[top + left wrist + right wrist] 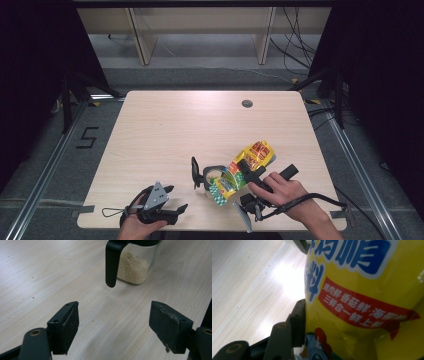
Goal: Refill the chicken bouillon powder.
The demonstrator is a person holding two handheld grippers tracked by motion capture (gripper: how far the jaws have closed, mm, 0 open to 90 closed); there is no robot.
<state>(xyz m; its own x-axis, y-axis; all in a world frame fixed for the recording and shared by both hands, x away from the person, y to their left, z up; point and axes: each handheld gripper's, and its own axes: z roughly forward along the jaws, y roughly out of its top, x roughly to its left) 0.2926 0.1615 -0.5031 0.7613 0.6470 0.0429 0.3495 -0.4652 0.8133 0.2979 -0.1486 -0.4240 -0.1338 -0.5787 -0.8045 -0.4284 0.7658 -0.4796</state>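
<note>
A yellow seasoning packet is clamped between the jaws of the right gripper and held tilted, its lower end over the mouth of a glass jar standing on the near right part of the wooden table. In the right gripper view, one black jaw presses against the packet's printed face. The jar holds pale granules and has a black handle. The left gripper rests near the table's front edge, jaws wide apart, nothing between them.

Wooden table bearing glass jar
</note>
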